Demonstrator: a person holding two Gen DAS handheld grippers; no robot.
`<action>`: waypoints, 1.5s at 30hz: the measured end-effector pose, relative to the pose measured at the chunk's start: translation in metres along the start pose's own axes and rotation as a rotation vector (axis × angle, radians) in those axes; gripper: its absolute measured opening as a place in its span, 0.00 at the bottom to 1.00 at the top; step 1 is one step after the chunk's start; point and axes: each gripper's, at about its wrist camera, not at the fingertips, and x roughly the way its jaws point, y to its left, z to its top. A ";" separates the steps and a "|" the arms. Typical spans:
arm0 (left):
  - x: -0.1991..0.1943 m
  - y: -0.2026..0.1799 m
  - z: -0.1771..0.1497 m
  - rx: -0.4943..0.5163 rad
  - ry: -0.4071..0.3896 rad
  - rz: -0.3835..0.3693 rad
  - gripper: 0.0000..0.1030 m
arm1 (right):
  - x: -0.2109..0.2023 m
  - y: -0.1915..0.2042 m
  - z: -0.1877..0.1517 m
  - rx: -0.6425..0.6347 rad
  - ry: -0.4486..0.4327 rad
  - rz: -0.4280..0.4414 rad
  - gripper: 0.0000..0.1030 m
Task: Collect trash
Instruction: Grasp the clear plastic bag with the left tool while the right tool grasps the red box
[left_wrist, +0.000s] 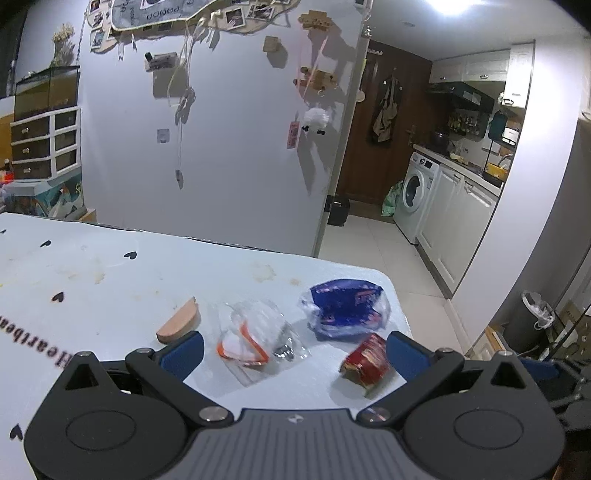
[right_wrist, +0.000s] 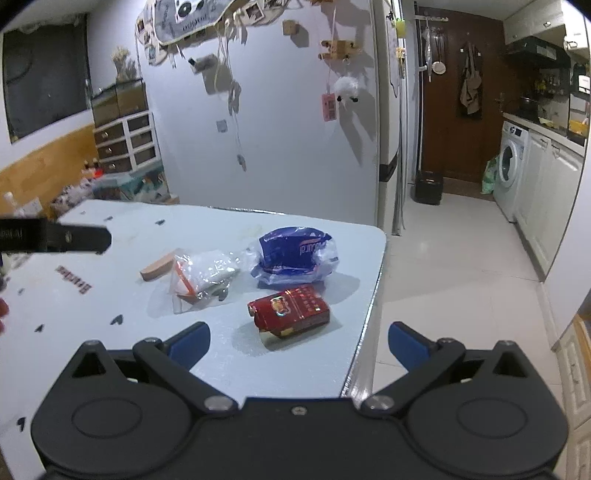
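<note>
Three pieces of trash lie near the right corner of the white table (left_wrist: 110, 273) (right_wrist: 229, 362): a crumpled blue wrapper (left_wrist: 345, 308) (right_wrist: 295, 254), a clear plastic bag with orange trim (left_wrist: 255, 334) (right_wrist: 205, 275), and a red carton (left_wrist: 365, 360) (right_wrist: 290, 310). My left gripper (left_wrist: 293, 349) is open just above the table, with the clear bag and red carton between its blue fingers. My right gripper (right_wrist: 299, 341) is open too, hovering a little short of the red carton, its right finger past the table's edge.
A wooden wedge (left_wrist: 179, 321) (right_wrist: 158, 267) lies left of the clear bag. A lined grey bin (left_wrist: 532, 317) stands on the floor at the right. The left gripper's black body (right_wrist: 55, 236) juts in from the left. Tiled floor (right_wrist: 454, 273) lies beyond the table's right edge.
</note>
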 end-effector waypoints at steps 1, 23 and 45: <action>0.006 0.004 0.003 -0.002 0.002 -0.008 1.00 | 0.005 0.004 0.001 0.001 -0.003 0.003 1.00; 0.151 0.070 -0.007 -0.320 0.176 -0.172 1.00 | 0.110 0.044 -0.015 -0.233 0.071 -0.090 1.00; 0.183 0.098 -0.023 -0.578 0.195 -0.227 0.68 | 0.197 0.000 0.027 -0.260 0.289 0.149 0.98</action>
